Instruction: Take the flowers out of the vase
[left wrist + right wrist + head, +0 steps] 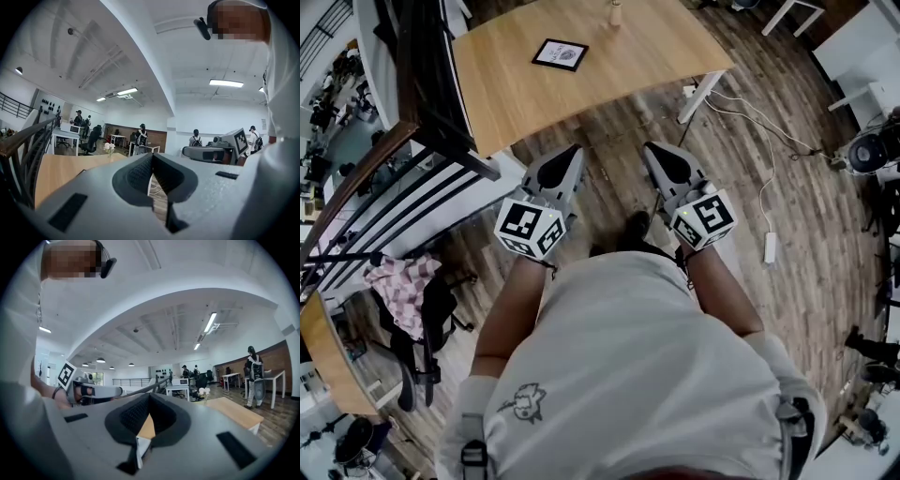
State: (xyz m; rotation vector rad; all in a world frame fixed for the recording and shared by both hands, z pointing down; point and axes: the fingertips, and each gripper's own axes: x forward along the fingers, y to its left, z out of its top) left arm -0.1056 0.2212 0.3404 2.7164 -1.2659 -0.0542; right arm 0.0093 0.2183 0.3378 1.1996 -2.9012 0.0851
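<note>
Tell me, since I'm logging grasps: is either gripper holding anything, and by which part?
Nothing is held. The left gripper and the right gripper are both shut and empty; the flowers stand apart on the table.

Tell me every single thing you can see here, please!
table: one, light wood, ahead of the person
picture frame: one, black edge, flat on the table
vase of flowers: one, white blooms, table's far edge
railing: one, black, left of the table
power strip: one, white, on the floor at right
checked cloth: one, pink and white, lower left by a black chair
left tongs: one, grey, shut, empty
right tongs: one, grey, shut, empty
</note>
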